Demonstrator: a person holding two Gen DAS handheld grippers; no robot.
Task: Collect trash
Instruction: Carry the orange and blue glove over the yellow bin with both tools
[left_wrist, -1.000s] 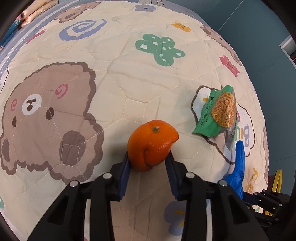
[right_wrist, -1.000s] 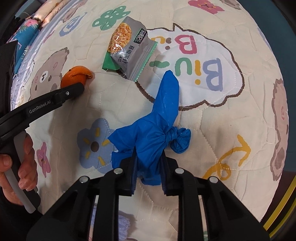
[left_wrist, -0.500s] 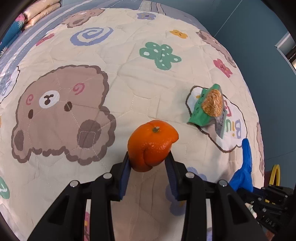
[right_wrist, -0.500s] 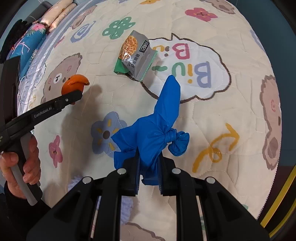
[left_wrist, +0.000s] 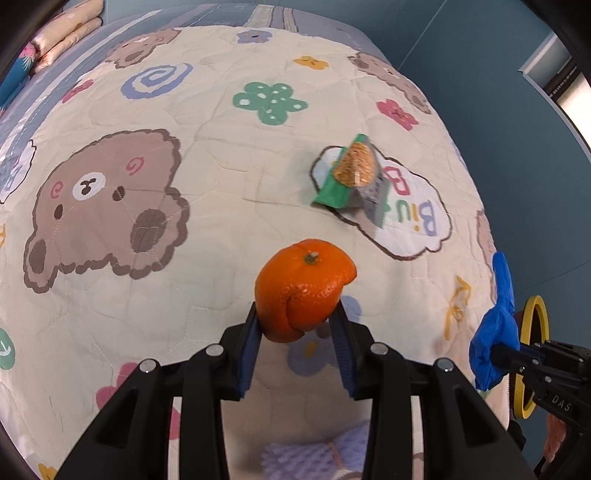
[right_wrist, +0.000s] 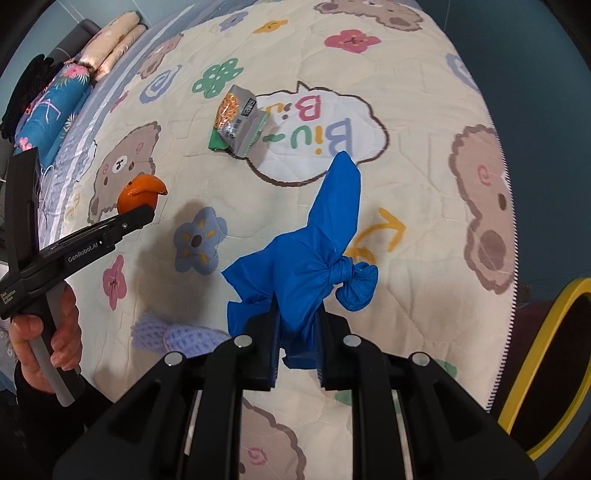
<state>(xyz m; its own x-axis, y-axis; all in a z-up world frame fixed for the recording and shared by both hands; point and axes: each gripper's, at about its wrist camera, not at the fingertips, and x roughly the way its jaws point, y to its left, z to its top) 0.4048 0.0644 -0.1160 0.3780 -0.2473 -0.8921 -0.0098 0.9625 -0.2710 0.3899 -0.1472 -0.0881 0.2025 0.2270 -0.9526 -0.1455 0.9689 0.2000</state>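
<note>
Gripping orange peel (left_wrist: 304, 288), left tongs (left_wrist: 297, 325) hide its underside.

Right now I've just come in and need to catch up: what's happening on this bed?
A person is clearing trash off a cartoon-print quilt with two handheld grippers. The left gripper is clamped on an orange peel, held above the quilt. The right gripper is clamped on a knotted blue bag. A snack packet lies on the quilt, untouched. The yellow rim of a container shows beside the bed.
</note>
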